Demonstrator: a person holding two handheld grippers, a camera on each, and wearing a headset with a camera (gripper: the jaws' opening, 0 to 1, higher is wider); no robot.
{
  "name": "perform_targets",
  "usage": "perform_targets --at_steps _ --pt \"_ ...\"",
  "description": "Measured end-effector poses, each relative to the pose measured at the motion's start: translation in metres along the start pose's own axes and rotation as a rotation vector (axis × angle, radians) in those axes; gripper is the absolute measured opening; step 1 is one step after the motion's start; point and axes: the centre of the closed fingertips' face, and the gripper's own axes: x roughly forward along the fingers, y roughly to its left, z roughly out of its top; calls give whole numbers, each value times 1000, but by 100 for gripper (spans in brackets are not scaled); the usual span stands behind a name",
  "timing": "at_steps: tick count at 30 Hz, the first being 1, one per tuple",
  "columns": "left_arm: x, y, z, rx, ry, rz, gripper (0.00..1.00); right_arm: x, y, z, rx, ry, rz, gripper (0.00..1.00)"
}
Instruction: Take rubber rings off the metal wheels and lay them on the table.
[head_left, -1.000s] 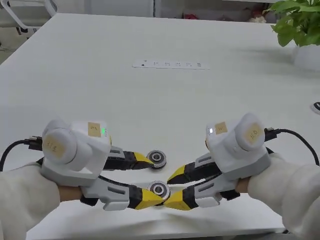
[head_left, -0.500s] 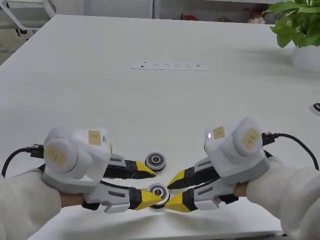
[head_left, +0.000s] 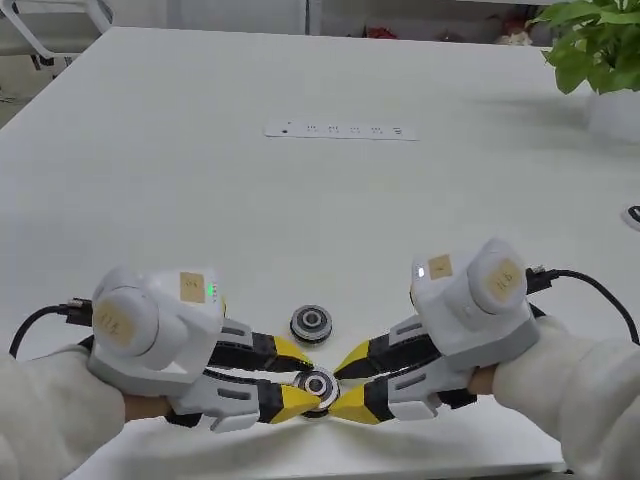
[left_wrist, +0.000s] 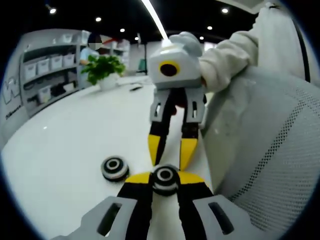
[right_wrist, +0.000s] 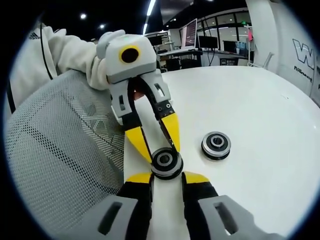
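Note:
Two metal wheels with black rubber rings are near the table's front edge. One wheel (head_left: 318, 385) (left_wrist: 165, 179) (right_wrist: 166, 163) sits between the yellow tips of my left gripper (head_left: 303, 378) (left_wrist: 165, 178), which is shut on it from the left. My right gripper (head_left: 340, 384) (right_wrist: 168, 178) faces it from the right, open, its tips at the wheel's near rim on either side. The second wheel (head_left: 311, 323) (left_wrist: 114, 167) (right_wrist: 216, 145) lies flat on the table just behind them, apart from both grippers.
A white power strip (head_left: 340, 130) lies flat mid-table. A potted plant (head_left: 598, 55) stands at the far right corner. The table's front edge (head_left: 330, 462) is just below the grippers, and a mesh chair back (right_wrist: 70, 150) is beside it.
My left gripper's upper jaw has come down from beside the second wheel and shut on the front wheel. The right gripper has stayed at the wheel, jaws spread as before.

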Motion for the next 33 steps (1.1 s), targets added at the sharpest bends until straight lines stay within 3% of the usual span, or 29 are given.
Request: perform_targets --at_steps 16,33 --pt "0 0 -1 10 -3 4 14 0 0 -1 -17 3 -5 15" --pt "-1 3 -1 2 -5 14 14 -1 -4 -3 -36 22 -25 2"
